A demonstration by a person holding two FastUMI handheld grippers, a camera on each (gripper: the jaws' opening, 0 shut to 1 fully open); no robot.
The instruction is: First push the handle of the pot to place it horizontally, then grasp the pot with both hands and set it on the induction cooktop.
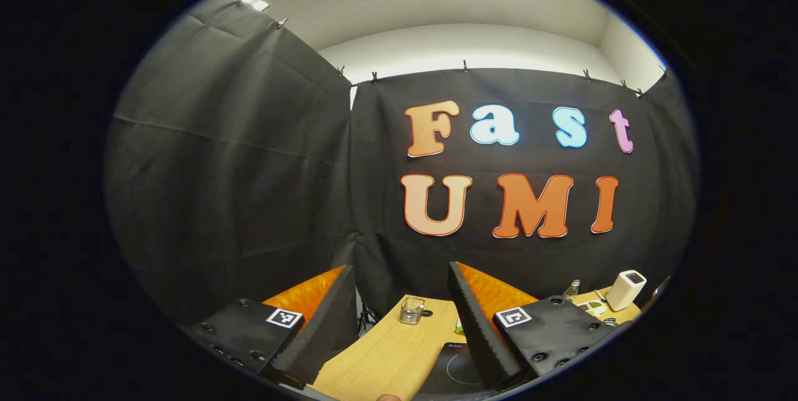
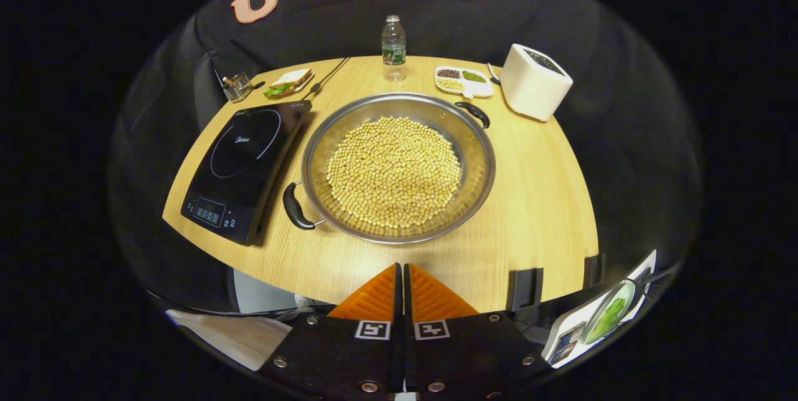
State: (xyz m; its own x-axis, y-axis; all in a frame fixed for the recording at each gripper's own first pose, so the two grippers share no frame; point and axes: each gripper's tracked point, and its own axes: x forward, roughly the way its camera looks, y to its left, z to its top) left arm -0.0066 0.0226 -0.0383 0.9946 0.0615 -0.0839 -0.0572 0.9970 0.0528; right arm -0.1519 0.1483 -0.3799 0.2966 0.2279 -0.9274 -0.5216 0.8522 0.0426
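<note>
Left gripper view, induction cooktop point(image 1: 458, 368) cut off

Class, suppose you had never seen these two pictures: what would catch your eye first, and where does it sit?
The wide steel pot, heaped with pale beans, sits mid-table with black handles at its near-left and far-right. The black induction cooktop lies just left of it. The right gripper is closed before the table edge, while the left gripper gapes open toward the booth wall.

Left gripper point(image 1: 399, 314) raised, jaws wide apart; right gripper point(image 2: 403, 289) jaws pressed together, seemingly empty.
</note>
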